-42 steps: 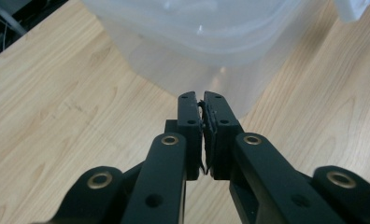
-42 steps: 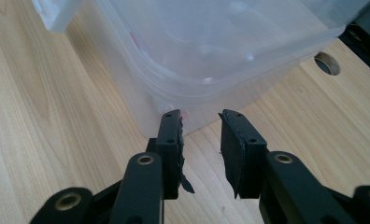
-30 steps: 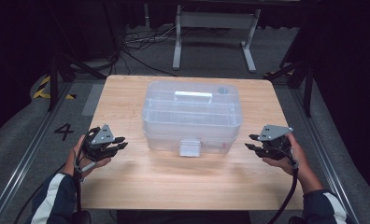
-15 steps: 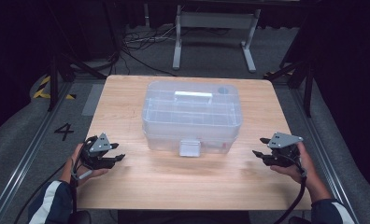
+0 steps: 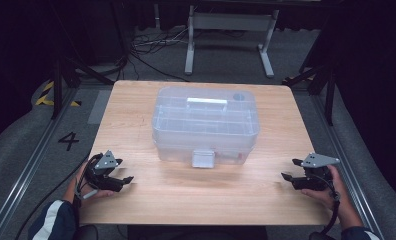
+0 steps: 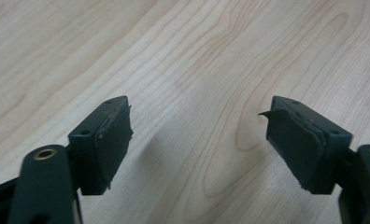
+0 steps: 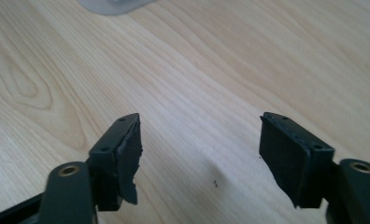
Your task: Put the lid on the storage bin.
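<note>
A clear plastic storage box with a white handle and a front latch stands lid-down in the middle of the wooden table. My left gripper rests low at the table's near left, open, with bare wood between its jaws. My right gripper sits at the near right, also open and holding nothing. Both point inward toward the box but stand well apart from it. A corner of the box shows at the top of the right gripper view.
A white metal stand and loose cables lie on the floor beyond the table. Grey rails run along both sides, with a "4" mark on the left floor. Bare wood lies in front of the box.
Both grippers have drawn back toward the table's near edge and sunk lower, away from the box sides. The box has not moved.
</note>
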Demonstrator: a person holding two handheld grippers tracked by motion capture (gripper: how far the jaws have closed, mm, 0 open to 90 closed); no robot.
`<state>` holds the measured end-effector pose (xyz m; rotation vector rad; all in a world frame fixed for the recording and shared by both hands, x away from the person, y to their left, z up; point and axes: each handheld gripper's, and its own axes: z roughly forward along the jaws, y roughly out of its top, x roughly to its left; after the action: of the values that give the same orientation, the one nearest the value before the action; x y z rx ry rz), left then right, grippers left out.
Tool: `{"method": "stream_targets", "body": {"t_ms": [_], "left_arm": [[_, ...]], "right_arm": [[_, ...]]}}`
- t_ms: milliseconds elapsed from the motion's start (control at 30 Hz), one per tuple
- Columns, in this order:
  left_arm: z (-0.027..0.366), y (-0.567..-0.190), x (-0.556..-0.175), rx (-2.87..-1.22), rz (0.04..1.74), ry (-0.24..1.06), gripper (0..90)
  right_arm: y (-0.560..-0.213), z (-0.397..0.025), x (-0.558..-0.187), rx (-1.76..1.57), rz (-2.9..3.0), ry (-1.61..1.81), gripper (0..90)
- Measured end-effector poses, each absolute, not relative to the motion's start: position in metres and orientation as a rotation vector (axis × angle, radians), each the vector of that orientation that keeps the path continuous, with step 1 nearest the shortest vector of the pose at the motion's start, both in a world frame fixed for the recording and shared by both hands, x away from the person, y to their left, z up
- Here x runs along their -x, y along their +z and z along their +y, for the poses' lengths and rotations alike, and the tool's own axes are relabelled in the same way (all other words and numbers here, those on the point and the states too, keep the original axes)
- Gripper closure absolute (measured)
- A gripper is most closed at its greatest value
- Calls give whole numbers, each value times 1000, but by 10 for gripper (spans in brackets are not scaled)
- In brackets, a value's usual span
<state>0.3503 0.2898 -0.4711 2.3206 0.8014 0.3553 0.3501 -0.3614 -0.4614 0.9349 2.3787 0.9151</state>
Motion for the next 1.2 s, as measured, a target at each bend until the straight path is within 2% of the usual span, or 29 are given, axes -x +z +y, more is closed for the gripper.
{"method": "stream_targets", "body": {"t_ms": [167,333,1200], "left_arm": [[295,-479,-347,-2288,846,310,195],[296,-483,-342,-2241,886,334,167],[294,-484,-339,-2228,919,340,166]], "right_arm": [[-478,-369,-346,-1025,2338,956,235],[-488,-375,-346,-1090,2318,1023,213],[-488,-377,-349,-1136,2331,1037,206]]}}
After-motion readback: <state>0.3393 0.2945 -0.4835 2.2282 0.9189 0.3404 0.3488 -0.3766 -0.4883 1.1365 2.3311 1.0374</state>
